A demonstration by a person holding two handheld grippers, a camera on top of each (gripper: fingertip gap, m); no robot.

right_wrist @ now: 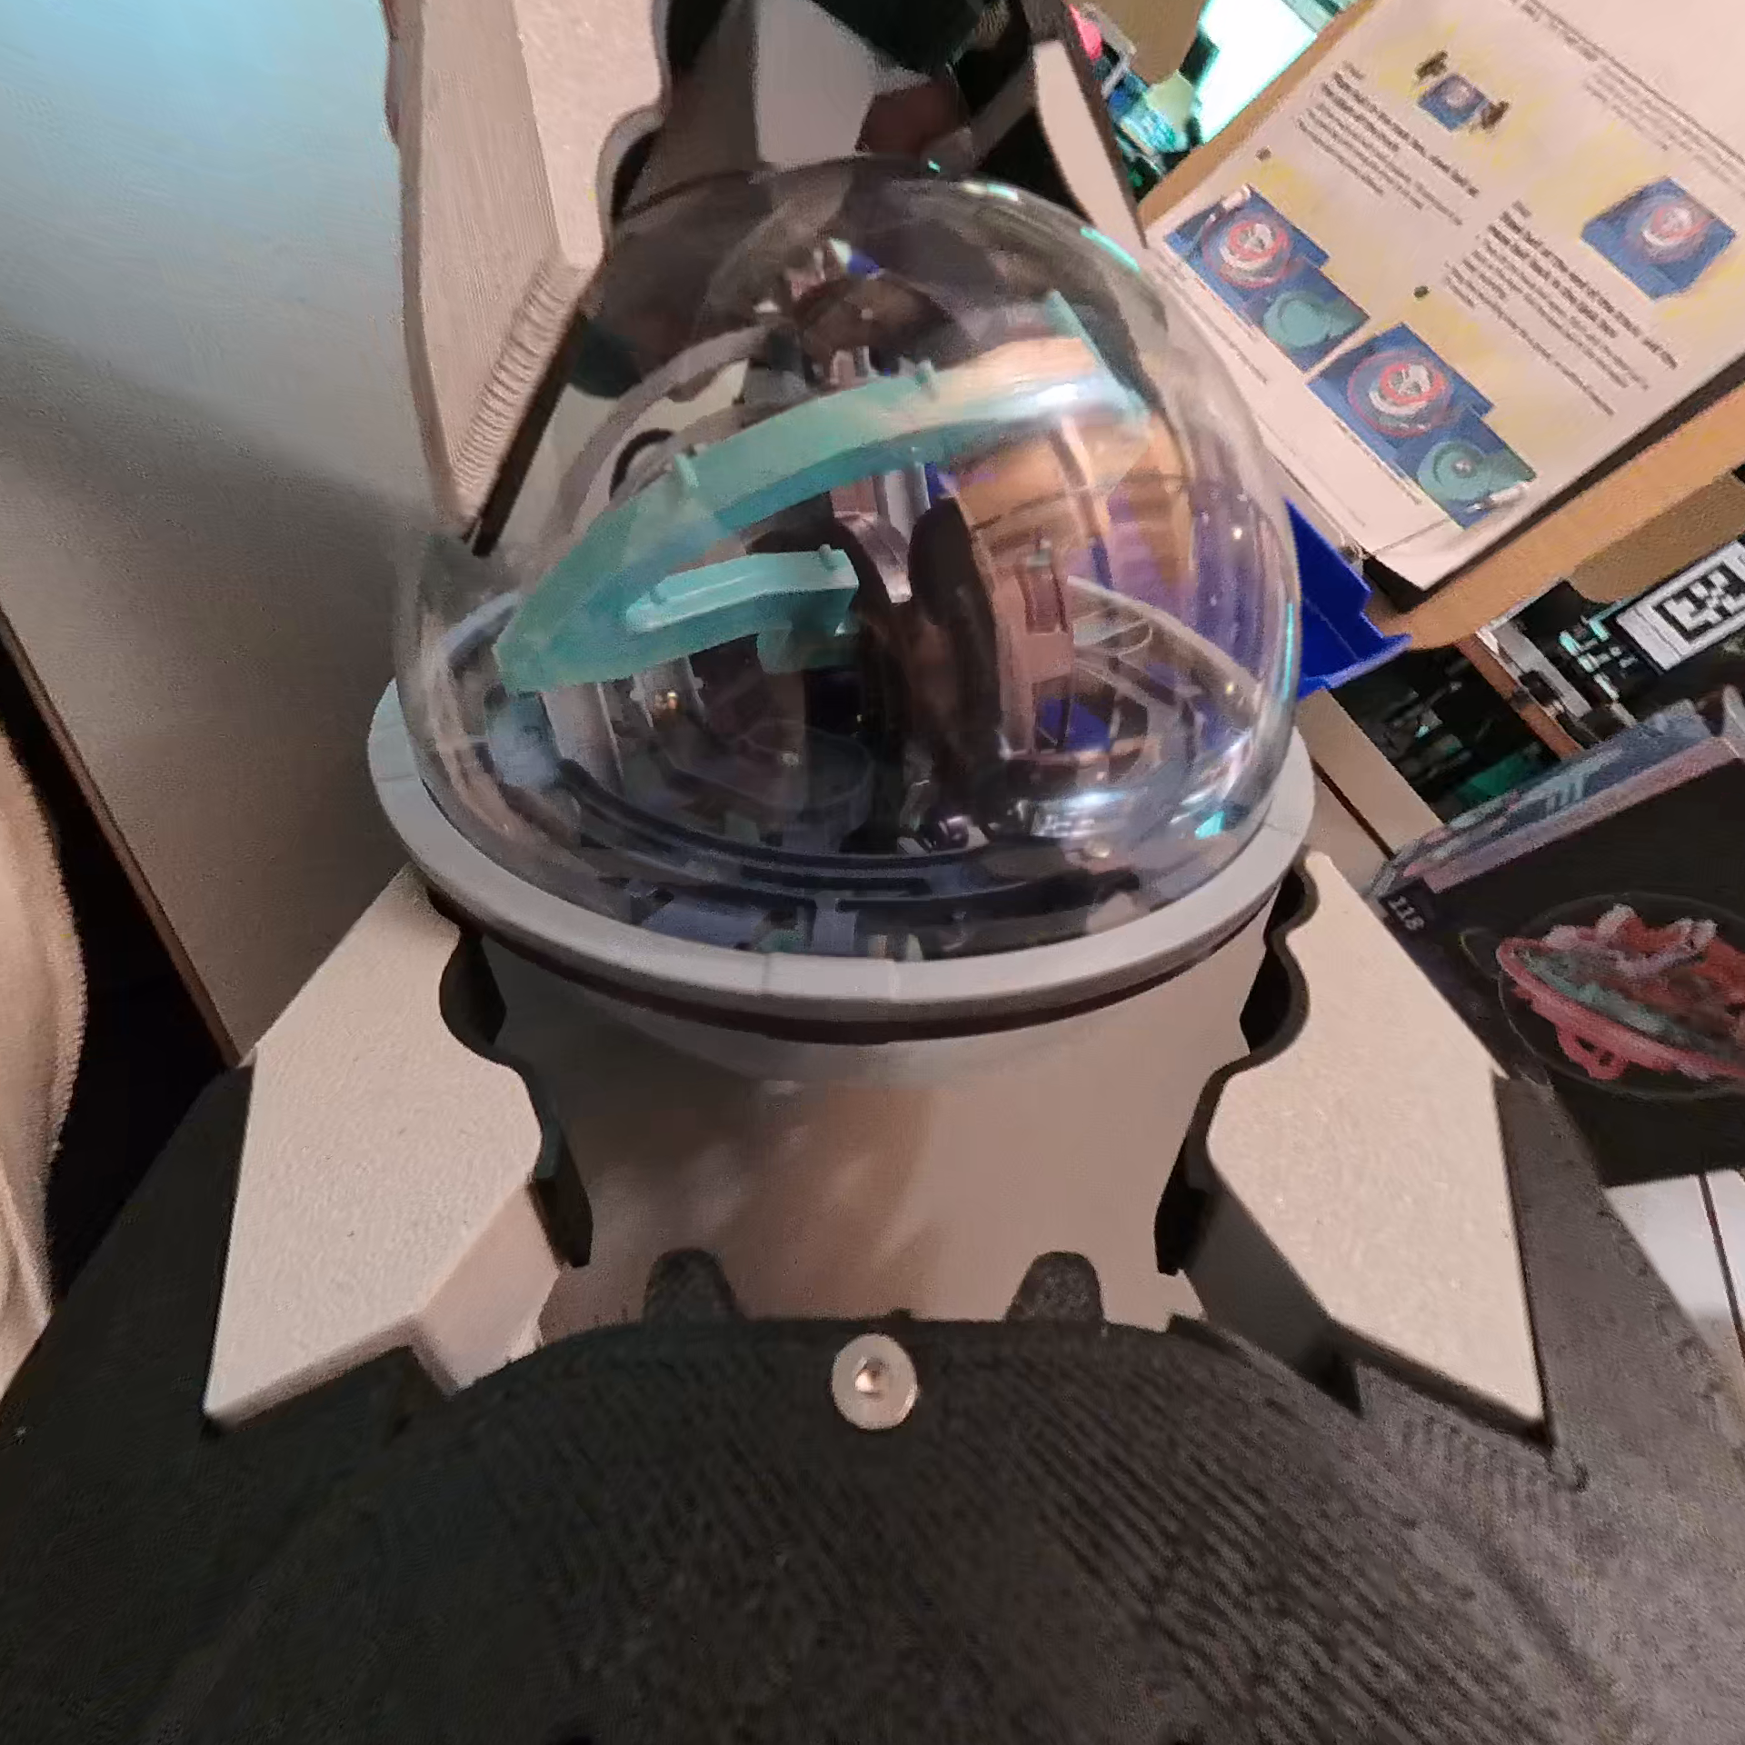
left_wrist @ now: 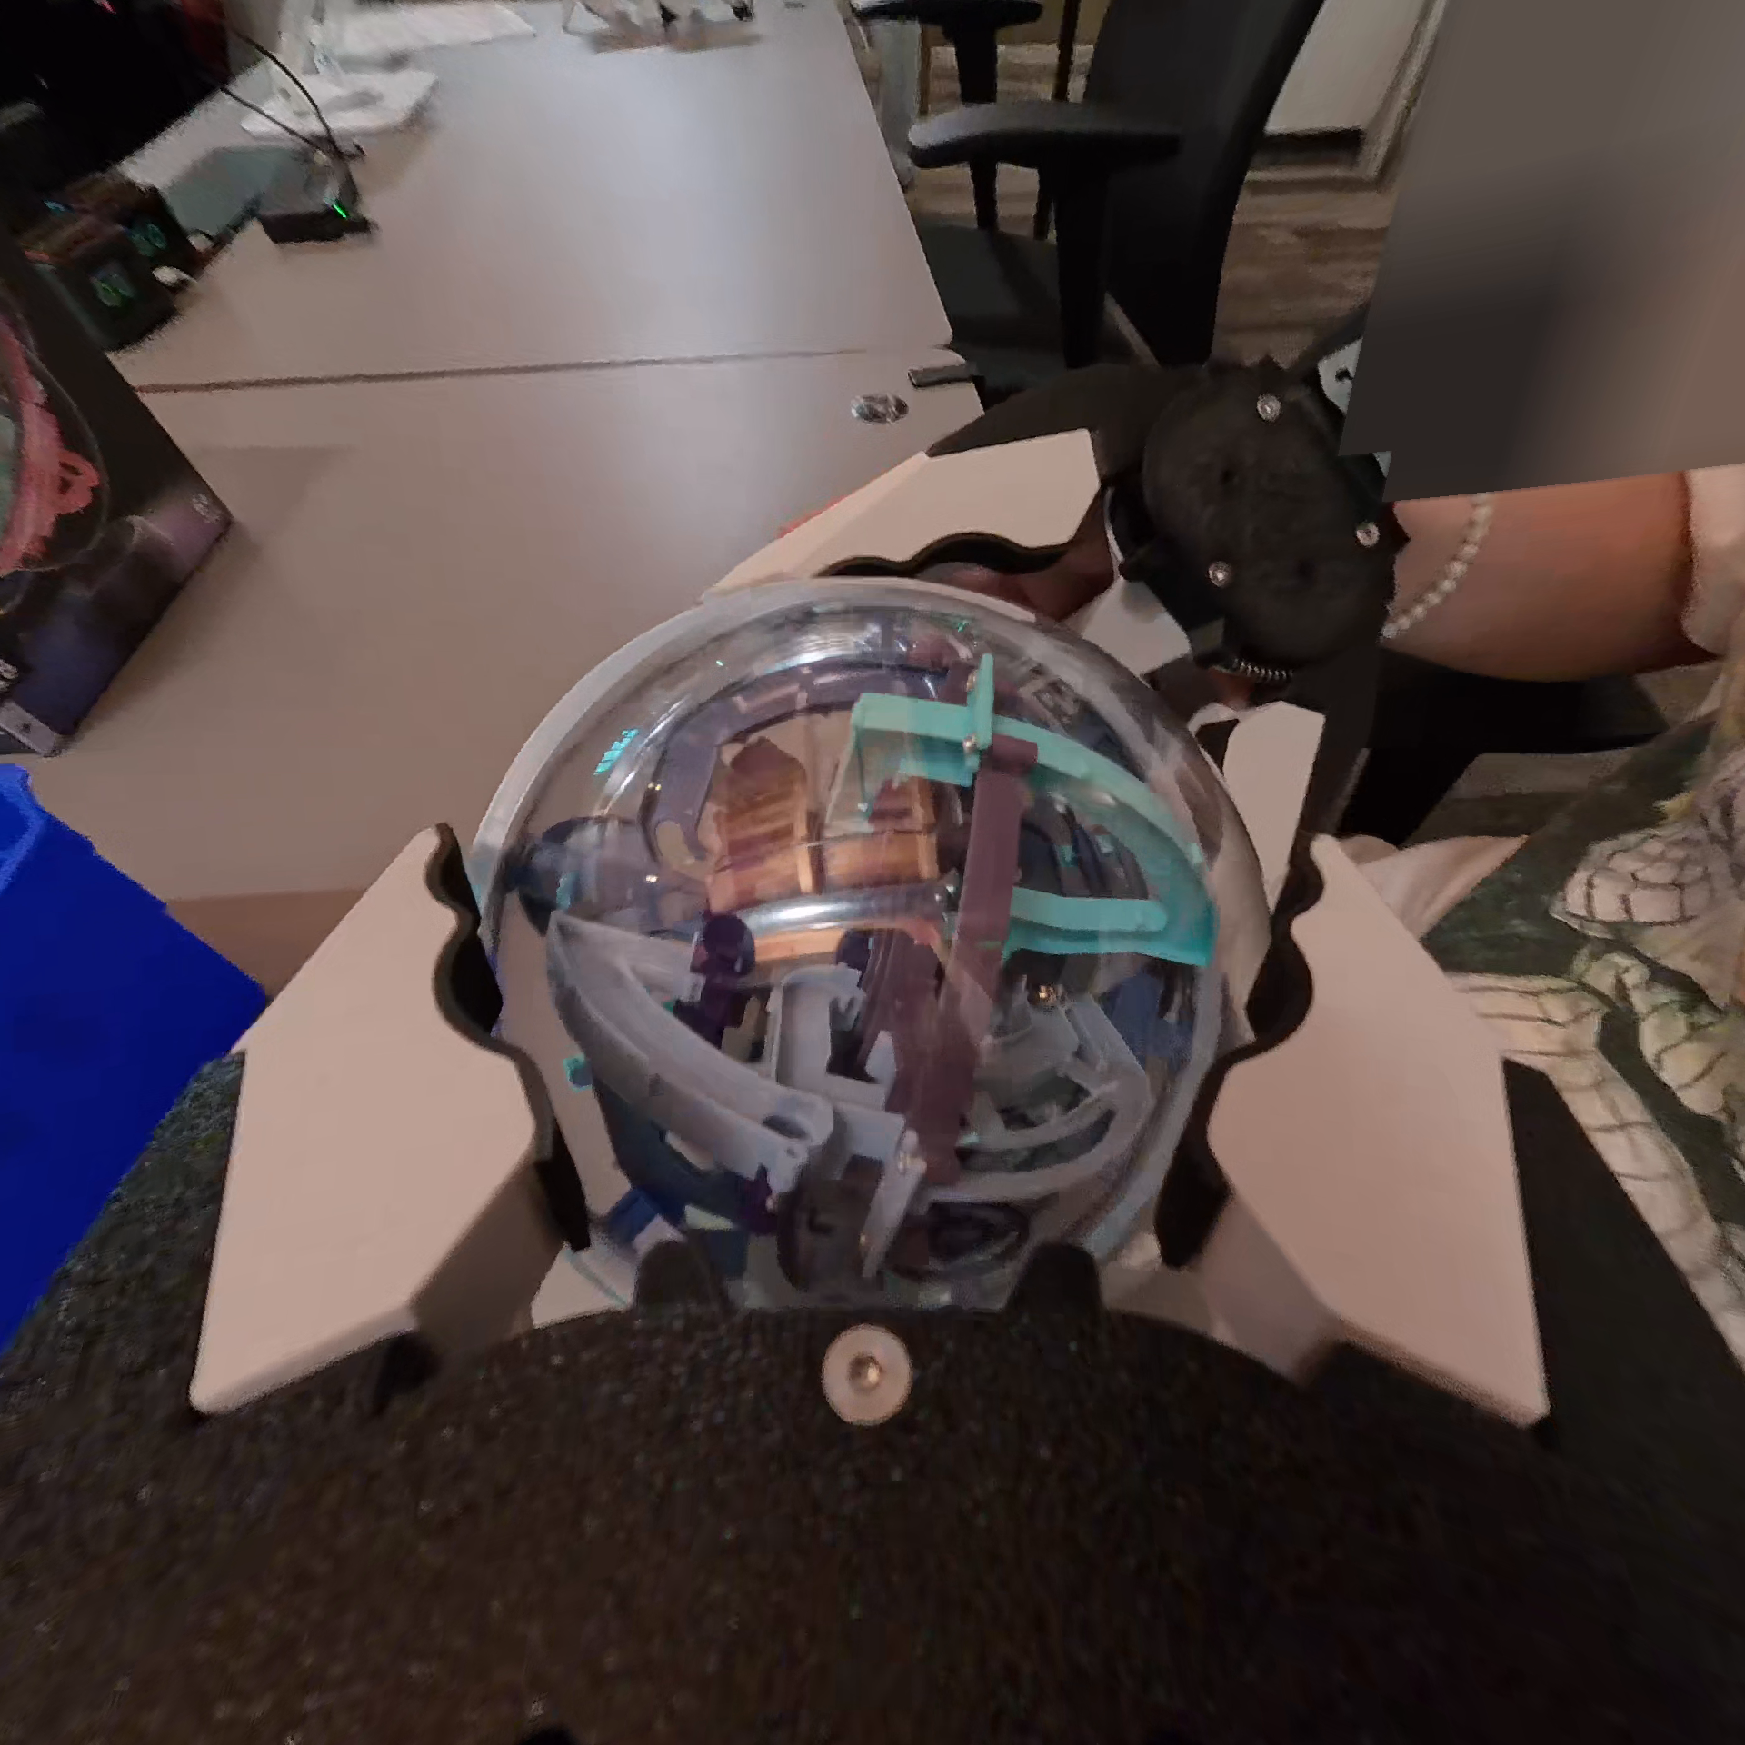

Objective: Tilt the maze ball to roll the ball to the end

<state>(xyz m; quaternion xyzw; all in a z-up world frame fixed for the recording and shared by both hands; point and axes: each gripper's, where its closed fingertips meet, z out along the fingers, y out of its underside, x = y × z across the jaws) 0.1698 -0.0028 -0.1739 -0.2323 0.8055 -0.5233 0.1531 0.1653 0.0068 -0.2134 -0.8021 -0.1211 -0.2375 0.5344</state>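
Observation:
The maze ball (left_wrist: 850, 944) is a clear sphere with teal, grey and purple tracks inside and a grey ring around its middle (right_wrist: 831, 973). My left gripper (left_wrist: 873, 906) is shut on it, with both black wavy pads (left_wrist: 472, 963) against its sides. My right gripper (right_wrist: 869, 982) is shut on it from the opposite side, its pads (right_wrist: 1270, 982) at the grey ring and lower half. The right gripper's black body (left_wrist: 1256, 538) shows beyond the ball in the left wrist view. The left gripper's white fingers (right_wrist: 472, 236) show behind the ball in the right wrist view. I cannot pick out the small ball inside.
A grey table (left_wrist: 529, 312) lies beyond, with black office chairs (left_wrist: 1058, 189) at its far side. A blue bin (left_wrist: 85, 991) and a dark box (left_wrist: 85, 585) are at the left. A person's forearm with a bead bracelet (left_wrist: 1445, 567) is at the right. A printed sheet (right_wrist: 1473, 245) and a boxed toy (right_wrist: 1605, 954) stand at the right.

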